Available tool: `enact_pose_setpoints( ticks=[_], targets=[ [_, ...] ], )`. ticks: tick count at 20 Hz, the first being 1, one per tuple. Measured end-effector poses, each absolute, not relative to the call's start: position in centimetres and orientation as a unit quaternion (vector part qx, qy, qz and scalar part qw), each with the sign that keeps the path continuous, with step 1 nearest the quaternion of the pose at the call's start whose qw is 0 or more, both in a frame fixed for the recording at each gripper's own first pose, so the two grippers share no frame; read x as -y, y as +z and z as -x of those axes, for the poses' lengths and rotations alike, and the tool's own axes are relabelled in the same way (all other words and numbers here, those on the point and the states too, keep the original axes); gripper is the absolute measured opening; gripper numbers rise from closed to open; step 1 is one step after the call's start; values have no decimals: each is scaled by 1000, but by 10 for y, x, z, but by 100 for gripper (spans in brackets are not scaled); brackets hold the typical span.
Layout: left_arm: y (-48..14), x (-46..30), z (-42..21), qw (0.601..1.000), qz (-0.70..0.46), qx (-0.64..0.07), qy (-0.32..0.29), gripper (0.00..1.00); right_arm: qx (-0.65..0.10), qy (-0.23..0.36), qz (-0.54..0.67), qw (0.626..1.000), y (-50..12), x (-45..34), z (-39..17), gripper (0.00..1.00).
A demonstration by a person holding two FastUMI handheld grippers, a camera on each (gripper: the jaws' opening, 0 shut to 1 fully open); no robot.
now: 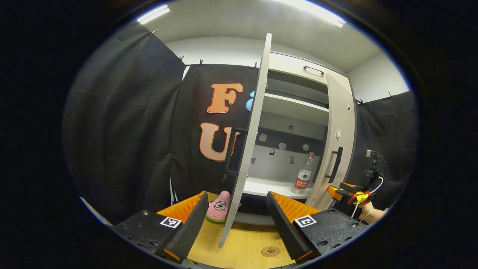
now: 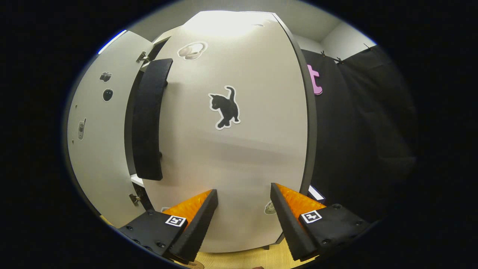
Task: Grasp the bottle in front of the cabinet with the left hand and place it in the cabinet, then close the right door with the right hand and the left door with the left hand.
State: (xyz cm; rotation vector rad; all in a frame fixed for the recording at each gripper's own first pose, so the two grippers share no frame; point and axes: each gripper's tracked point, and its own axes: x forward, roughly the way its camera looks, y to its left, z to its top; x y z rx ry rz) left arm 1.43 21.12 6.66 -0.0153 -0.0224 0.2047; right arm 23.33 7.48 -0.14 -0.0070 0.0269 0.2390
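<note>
With the bottle (image 1: 303, 175) shelved at centre right, my right hand-held gripper (image 2: 242, 209), fingers spread and empty, must push the right door (image 2: 231, 149) shut.

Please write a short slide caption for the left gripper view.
Bottle stands inside the cabinet; left gripper open before the left door.

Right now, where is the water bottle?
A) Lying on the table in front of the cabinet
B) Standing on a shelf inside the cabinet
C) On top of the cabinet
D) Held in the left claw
B: in the left gripper view the bottle stands upright on the cabinet's lower shelf, between the two open doors, while the left claw is open and holds nothing.
</note>
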Motion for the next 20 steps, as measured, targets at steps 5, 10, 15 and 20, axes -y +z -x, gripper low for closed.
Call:
enact_pose_setpoints(
  ticks=[5,10,15,20],
  targets=[
    [57,-232,-16,992,11,6,125,95,-18,118,6,993,-1,-75,-234,96],
    [46,-257,-28,990,4,2,144,95,-21,119,5,993,-1,-76,-234,96],
    [33,-286,-55,989,-12,-11,149,96,-18,130,14,991,13,-71,-232,96],
    [22,-297,-80,988,-13,-20,155,93,-3,127,18,992,37,-39,-199,96]
  ],
)
